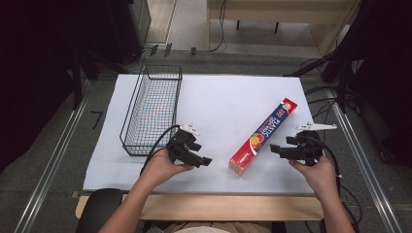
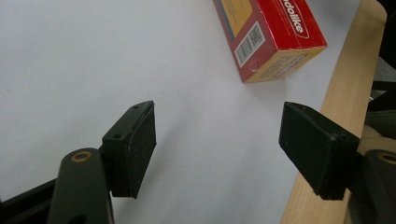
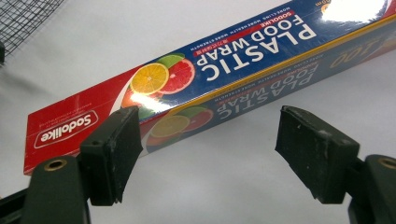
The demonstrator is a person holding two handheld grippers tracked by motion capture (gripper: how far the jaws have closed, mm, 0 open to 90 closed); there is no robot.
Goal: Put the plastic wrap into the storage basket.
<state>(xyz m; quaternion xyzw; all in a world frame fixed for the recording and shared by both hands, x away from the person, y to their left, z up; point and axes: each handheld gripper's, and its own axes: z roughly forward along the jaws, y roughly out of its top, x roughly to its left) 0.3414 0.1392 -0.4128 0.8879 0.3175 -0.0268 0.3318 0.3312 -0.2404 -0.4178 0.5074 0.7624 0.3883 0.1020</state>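
A long red and blue box of plastic food wrap [image 1: 264, 136] lies at an angle on the white table sheet [image 1: 223, 102], right of centre. My left gripper [image 1: 206, 161] hovers near the front edge, left of the box's near end, pointing toward it. In the left gripper view its jaws [image 2: 218, 112] stand open over bare sheet, with the box's red end [image 2: 275, 37] farther ahead. My right gripper [image 1: 274, 149] sits just right of the box, pointing at its side. Its jaws [image 3: 210, 114] are open, with the box [image 3: 224, 60] just beyond the tips and apart from them.
A black wire basket [image 1: 150, 109] stands on the left part of the sheet, its corner showing in the right gripper view [image 3: 23, 14]. A wooden table edge [image 1: 204, 206] runs along the front, also seen beside the left gripper [image 2: 345, 93]. Cables trail from both grippers.
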